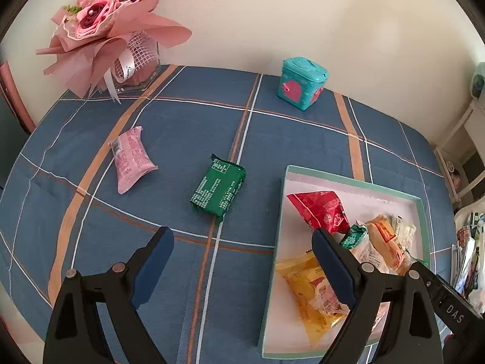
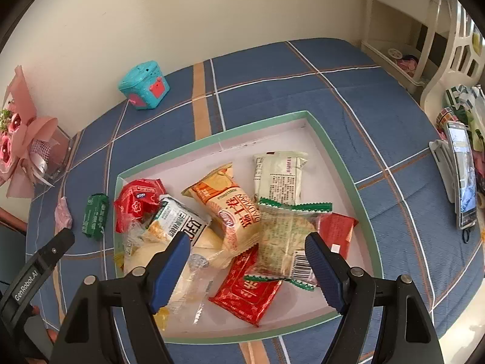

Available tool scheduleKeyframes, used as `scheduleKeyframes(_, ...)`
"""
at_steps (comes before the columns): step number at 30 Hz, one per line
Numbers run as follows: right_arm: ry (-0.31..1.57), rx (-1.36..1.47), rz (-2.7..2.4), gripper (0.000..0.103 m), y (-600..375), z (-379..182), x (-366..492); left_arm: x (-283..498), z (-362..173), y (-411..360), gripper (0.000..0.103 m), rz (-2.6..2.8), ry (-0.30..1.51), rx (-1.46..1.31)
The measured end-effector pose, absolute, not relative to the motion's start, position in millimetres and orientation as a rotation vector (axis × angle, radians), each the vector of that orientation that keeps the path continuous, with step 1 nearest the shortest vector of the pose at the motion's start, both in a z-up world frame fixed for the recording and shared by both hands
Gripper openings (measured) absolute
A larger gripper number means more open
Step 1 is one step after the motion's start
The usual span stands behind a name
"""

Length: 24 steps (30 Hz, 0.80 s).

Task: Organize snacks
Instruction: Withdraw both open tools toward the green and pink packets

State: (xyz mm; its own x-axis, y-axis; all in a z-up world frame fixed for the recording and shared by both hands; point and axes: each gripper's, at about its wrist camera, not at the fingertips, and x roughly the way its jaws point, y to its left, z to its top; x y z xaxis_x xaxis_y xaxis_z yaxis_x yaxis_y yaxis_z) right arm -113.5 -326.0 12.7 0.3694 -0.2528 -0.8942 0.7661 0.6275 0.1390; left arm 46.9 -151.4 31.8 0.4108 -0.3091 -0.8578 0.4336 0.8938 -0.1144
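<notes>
Tabletop phone (image 2: pixel 463 179), apparently right-view only.

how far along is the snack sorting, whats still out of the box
Mostly done: a pile of snack packets already lies in the box. In hand: nothing; the left gripper and right gripper are both open and empty. Left: the green packet and the pink packet, both on the tablecloth.
</notes>
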Motion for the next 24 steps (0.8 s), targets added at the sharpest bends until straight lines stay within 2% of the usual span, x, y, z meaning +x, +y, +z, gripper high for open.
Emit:
scheduleKeyframes(6, 0.991, 0.598, -0.702, 0.082, -323, 12, -110, 46, 31, -153, 0.093, -0.475, 1.046, 0.145)
scheduleKeyframes(9, 0.987, 0.594, -0.691, 0.1, -322, 11, -109, 44, 31, -156, 0.098, -0.477, 1.038, 0.159)
scheduleKeyframes(10, 0.986, 0.589, -0.689, 0.102, -321, 11, -109, 44, 31, -156, 0.099, -0.475, 1.035, 0.16)
scheduleKeyframes(24, 0.982, 0.563, -0.661, 0.103, -315, 11, -101, 44, 30, -157, 0.099, -0.475, 1.036, 0.164)
